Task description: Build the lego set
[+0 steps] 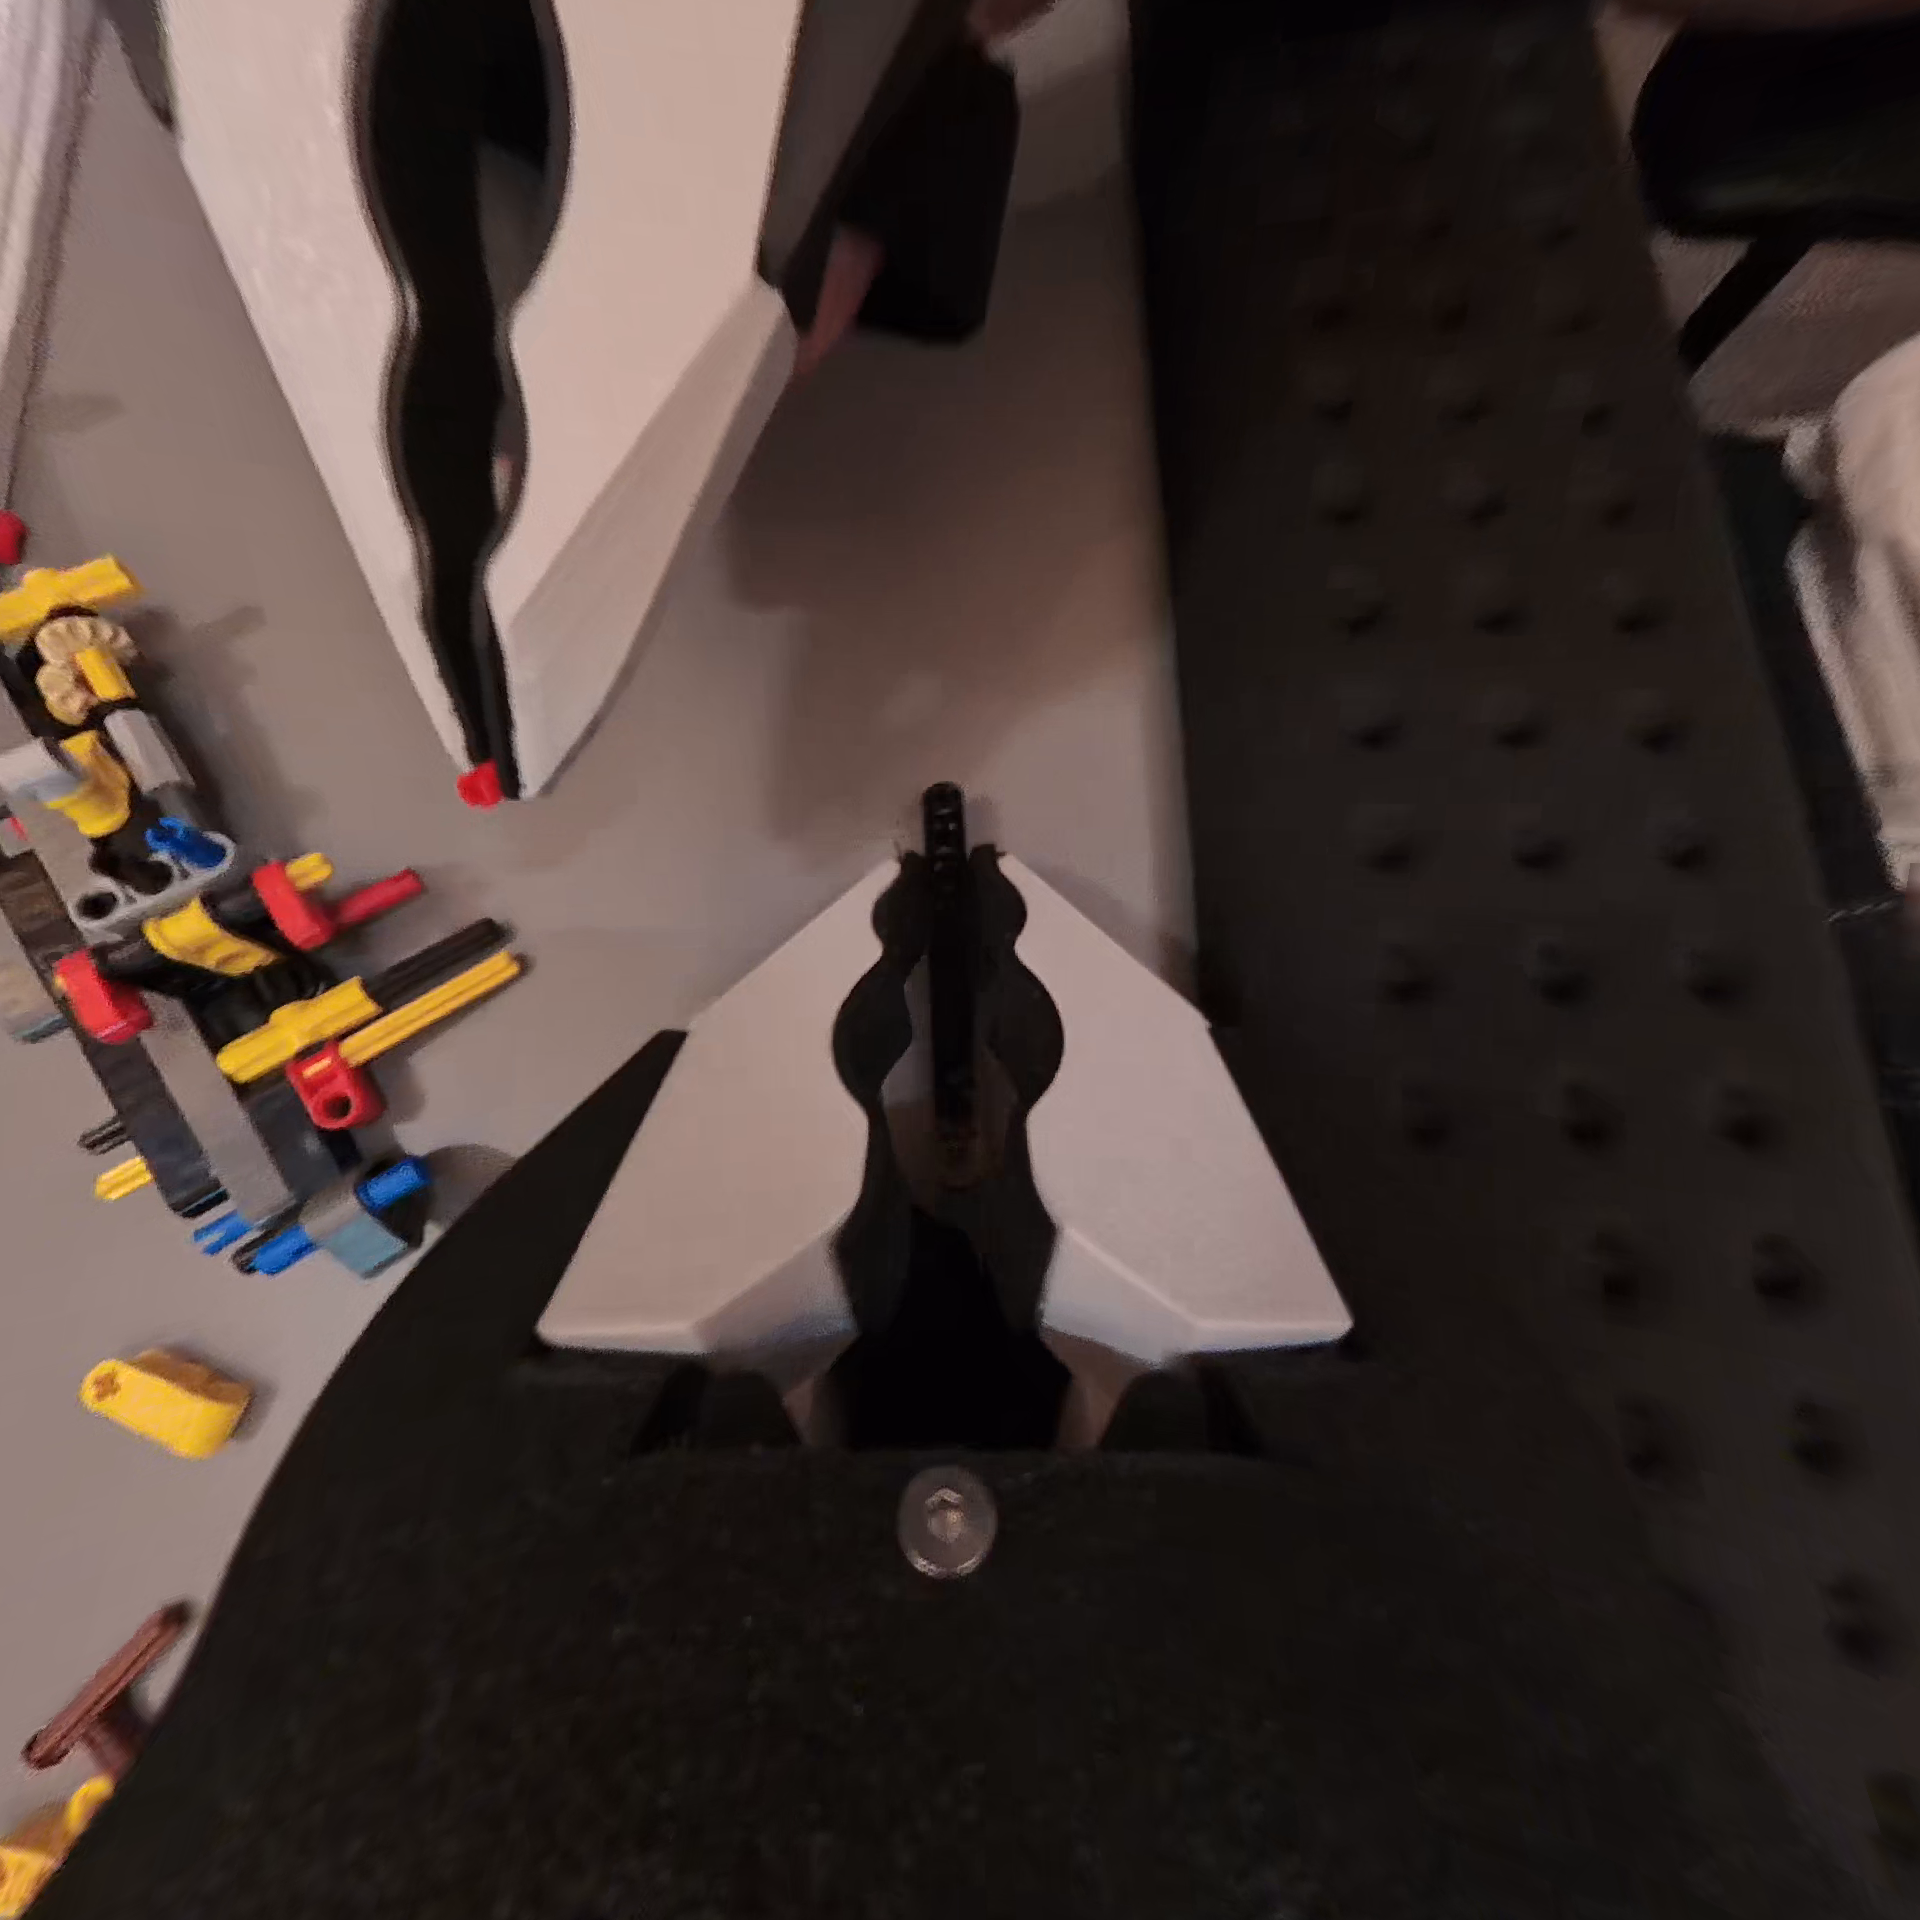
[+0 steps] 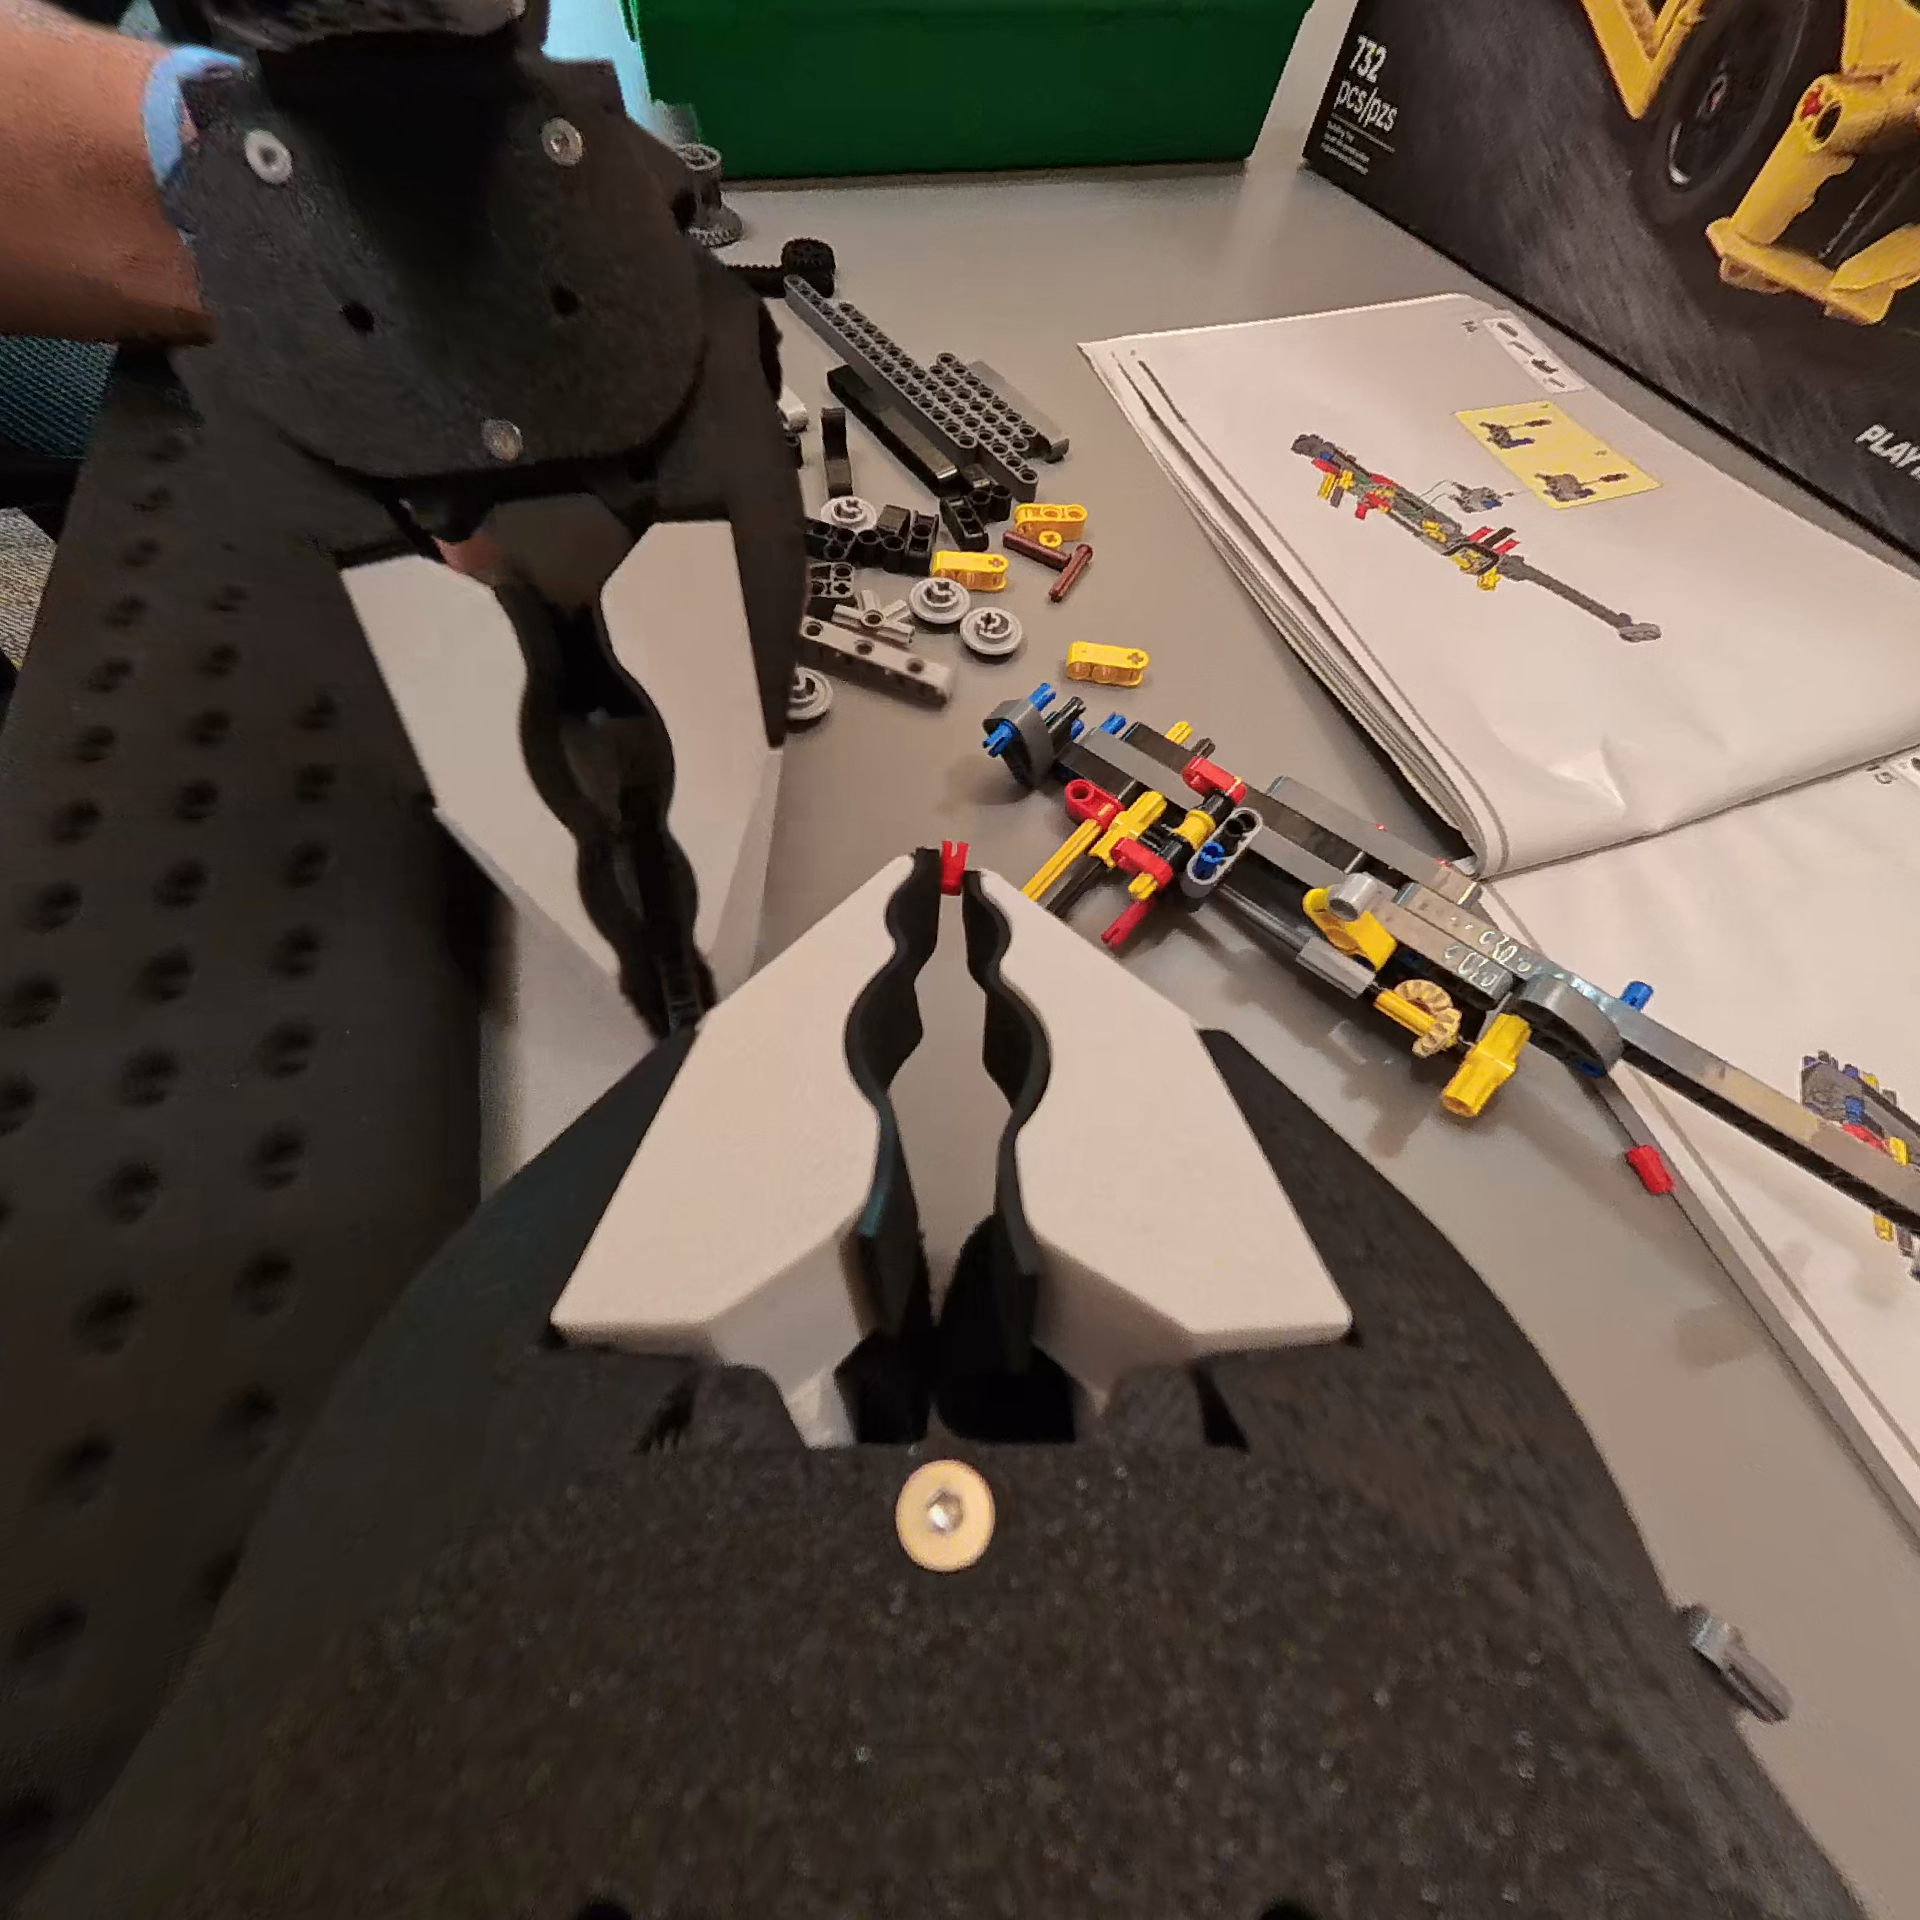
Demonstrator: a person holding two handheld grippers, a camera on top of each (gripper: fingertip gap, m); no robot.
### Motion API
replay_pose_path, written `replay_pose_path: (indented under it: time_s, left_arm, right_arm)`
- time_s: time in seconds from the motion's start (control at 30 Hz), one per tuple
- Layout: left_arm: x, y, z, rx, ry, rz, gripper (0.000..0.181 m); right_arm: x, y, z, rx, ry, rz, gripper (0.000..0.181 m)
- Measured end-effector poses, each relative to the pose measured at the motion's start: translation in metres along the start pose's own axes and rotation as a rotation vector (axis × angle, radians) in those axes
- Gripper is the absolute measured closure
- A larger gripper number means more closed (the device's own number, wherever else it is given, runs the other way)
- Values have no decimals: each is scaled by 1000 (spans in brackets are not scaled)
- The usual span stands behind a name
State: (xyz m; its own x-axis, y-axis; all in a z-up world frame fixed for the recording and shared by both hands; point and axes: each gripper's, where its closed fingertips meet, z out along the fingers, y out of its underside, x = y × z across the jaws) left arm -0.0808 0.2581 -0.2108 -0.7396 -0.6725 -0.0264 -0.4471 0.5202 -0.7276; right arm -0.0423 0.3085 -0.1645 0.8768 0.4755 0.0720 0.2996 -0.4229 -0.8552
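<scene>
Left gripper (image 1: 945, 862): jaws closed on one black beam (image 1: 943, 935), edge-on between its pads | Right gripper (image 2: 951, 868): tips pinch one small red pin (image 2: 951, 865), jaws otherwise narrowly parted | Assembly (image 2: 1299, 894): one, on grey table (image 2: 1455, 1351), ahead-right of right gripper | Loose yellow connectors (image 2: 1107, 662): three counted beyond it | Instruction booklets (image 2: 1507, 540): two, far right.

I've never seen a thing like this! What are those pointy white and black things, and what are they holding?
They are two grabbing tools, one in each of a person's hands, and each carries a camera looking along its fingers. The left tool pinches a thin black beam with holes. The right tool pinches a tiny red piece. On the grey table lie a half-built model, loose pieces, an open instruction booklet, the set's box and a green bin.
</scene>
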Motion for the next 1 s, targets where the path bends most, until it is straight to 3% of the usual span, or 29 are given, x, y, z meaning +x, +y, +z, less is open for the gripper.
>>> replay_pose_path:
  time_s: [0.33,0.53,0.6,0.67,0.77,0.9,1.0]
  left_arm:
    - [7,0,-24,56,28,8,164]
    - [2,24,-30,3,62,-19,161]
    - [3,21,-24,11,85,-33,162]
    - [0,17,-18,11,68,-19,174]
    - [-14,16,-16,-30,-25,9,175]
    - [-48,5,-27,-21,-348,116,175]
    - [-53,-3,-35,-19,-530,242,175]
  right_arm:
    - [-1,5,3,-23,-6,-1,178]
    - [-3,7,6,-36,-12,-4,178]
    - [-3,9,6,-42,-13,-4,178]
    - [-4,10,6,-44,-20,-6,178]
    - [-20,5,-4,-43,-98,-13,178]
    - [-34,5,-12,-128,-46,-9,178]
    - [-31,2,-9,-59,26,292,178]
